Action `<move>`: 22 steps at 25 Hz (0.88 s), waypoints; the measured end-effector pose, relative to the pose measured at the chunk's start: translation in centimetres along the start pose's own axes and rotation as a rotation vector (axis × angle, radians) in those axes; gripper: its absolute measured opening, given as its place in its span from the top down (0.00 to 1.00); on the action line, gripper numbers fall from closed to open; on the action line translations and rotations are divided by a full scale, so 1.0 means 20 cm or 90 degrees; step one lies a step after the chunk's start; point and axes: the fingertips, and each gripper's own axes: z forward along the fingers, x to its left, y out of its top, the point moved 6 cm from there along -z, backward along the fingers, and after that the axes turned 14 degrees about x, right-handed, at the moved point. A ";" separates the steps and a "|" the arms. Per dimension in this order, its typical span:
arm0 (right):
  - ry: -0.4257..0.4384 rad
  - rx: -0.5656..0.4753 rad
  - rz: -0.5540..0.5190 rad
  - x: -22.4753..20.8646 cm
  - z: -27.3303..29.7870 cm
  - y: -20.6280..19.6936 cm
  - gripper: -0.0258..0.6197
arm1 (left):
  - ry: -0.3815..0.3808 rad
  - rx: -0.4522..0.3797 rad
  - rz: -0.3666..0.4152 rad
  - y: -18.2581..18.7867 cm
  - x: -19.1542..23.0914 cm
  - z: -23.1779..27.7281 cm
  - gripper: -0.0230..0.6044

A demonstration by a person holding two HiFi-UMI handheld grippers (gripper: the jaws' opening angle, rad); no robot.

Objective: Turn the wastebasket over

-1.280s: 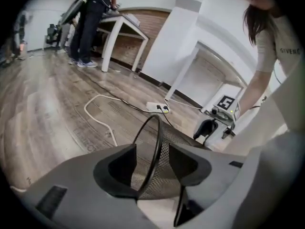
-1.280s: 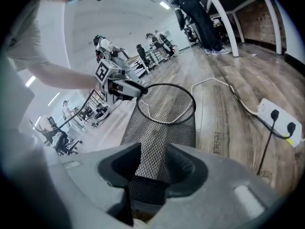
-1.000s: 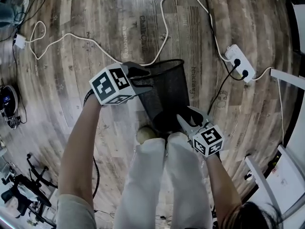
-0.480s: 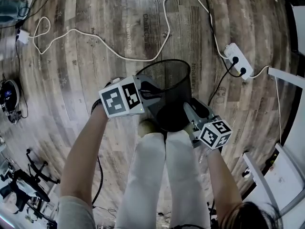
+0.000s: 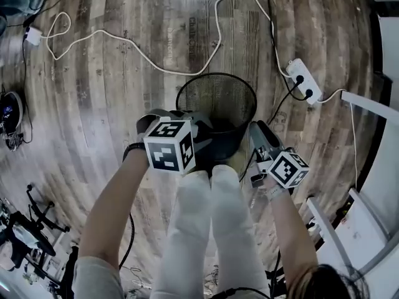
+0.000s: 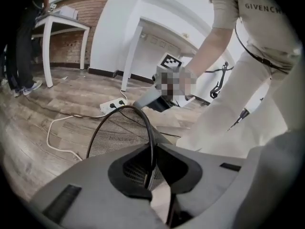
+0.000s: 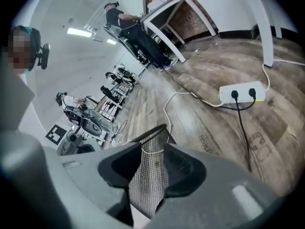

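Head view first: worn wood-plank floor (image 5: pixel 112 104) with a long white cable (image 5: pixel 124 42) snaking across it to a power strip (image 5: pixel 300 80) on the right, which has black plugs in it. The black mesh wastebasket (image 5: pixel 218 101) is right in front of the person's legs (image 5: pixel 212 229), with its mouth facing up at the camera. The left gripper (image 5: pixel 198 129) is on the near-left part of the rim and the right gripper (image 5: pixel 259 136) is against the basket's right side. There's white furniture (image 5: pixel 374 104) along the right edge and some dark gear (image 5: pixel 9 126) on the floor far left.

Left gripper view: the jaws have just been closing and are now narrow, pinched on the basket's rim wire and mesh. Behind that is the same plank floor, a white table (image 6: pixel 62 25) against a brick wall (image 6: pixel 71 46), and white walls otherwise.

Right gripper view: the jaws stand fairly wide, but a strip of the mesh wall fills the gap and touches both sides, so it's holding the basket. It's a long room with ceiling lights (image 7: pixel 78 31), a person (image 7: pixel 126 20) by a table at the back, and equipment (image 7: pixel 81 113) lined up on the left.
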 end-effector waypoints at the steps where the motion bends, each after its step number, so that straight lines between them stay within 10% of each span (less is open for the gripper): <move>1: -0.003 -0.005 0.002 0.00 -0.01 0.02 0.73 | 0.008 0.011 0.019 0.01 -0.01 0.00 0.90; 13: -0.016 -0.014 0.003 0.00 -0.03 0.18 0.75 | 0.068 0.105 0.229 -0.04 -0.29 0.05 0.91; 19: -0.167 0.165 -0.183 0.00 0.11 0.10 0.70 | 0.028 0.133 0.281 -0.13 -0.47 0.12 0.91; 22: -0.155 0.226 -0.212 0.00 0.18 0.02 0.64 | 0.019 0.146 0.283 -0.20 -0.52 0.14 0.91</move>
